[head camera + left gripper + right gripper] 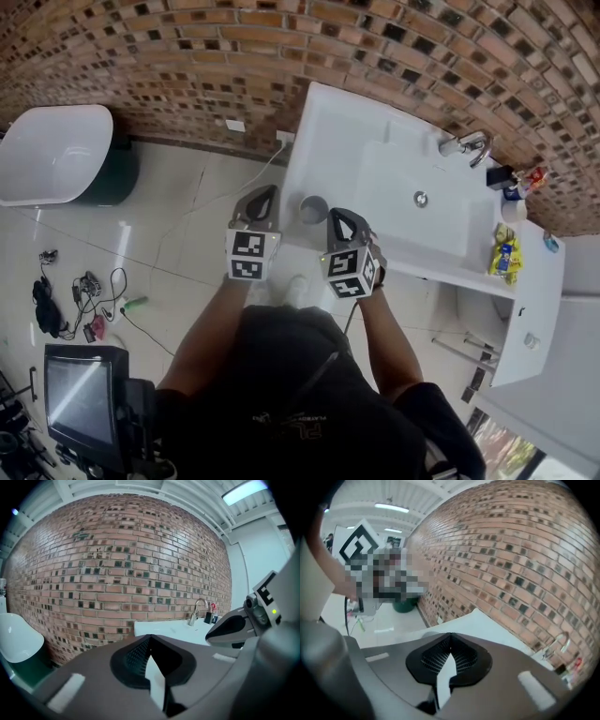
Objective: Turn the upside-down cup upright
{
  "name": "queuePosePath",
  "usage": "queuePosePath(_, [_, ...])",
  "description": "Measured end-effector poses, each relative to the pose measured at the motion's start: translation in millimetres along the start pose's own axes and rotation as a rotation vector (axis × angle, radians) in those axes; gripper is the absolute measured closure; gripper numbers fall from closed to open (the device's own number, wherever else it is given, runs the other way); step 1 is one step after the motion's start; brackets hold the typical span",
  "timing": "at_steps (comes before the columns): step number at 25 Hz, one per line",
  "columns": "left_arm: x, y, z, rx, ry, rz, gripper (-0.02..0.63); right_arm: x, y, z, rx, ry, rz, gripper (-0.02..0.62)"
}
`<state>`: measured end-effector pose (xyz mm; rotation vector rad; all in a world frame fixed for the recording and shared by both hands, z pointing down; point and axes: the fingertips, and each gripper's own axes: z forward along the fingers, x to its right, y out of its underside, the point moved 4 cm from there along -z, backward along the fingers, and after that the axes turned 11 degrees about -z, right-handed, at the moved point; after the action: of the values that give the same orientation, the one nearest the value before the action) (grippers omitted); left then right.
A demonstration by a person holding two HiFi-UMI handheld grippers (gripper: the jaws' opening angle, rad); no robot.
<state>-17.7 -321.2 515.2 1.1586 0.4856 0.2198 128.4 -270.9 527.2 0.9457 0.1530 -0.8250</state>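
Cup: small, round and grey (313, 208), standing free at the near left corner of the counter (330, 131), close to its front edge. From above we cannot tell which end is up.
Left gripper (266, 193): clenched on nothing, tip just left of the cup.
Right gripper (339, 217): clenched on nothing, tip just right of the cup.
Step in hand, our judgement: approach and grasp. We would open one gripper wide, take the cup's wall from the side, lift clear, roll half a turn, then set it down further from the edge.
Cup surface: smooth, matte, curved. It probably slips, so we advise a square grip.
Counter surface: glossy white, hard, flat.
Jaw pads: black, ribbed, set in grey shells.
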Motion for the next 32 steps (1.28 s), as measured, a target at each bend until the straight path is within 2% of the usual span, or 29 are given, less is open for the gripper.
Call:
queuePosePath(4, [8,4,-1,-0.003,-0.015,-0.003,0.609,25,12,-9,0.111,0.064,0.305,0.581])
queuePosePath(7, [7,0,-3,0.009,-0.033,-0.045,0.608,39,15,-15,0.18,0.126,0.4,0.581])
queuePosePath(14, [8,-9,-19,0.048,-0.055,-0.058,0.607,38,14,-22,0.251,0.209,0.488,0.583])
queuePosePath(19, [16,0,-26,0.042,-0.021,-0.038,0.609,23,23,-29,0.205,0.214,0.475,0.583])
queuePosePath(25, [20,4,-45,0.035,0.036,-0.011,0.608,10,25,-49,0.223,0.263,0.485,0.583])
queuePosePath(32, [24,13,-84,0.051,0.091,0.003,0.607,-28,21,-79,0.21,0.289,0.456,0.583])
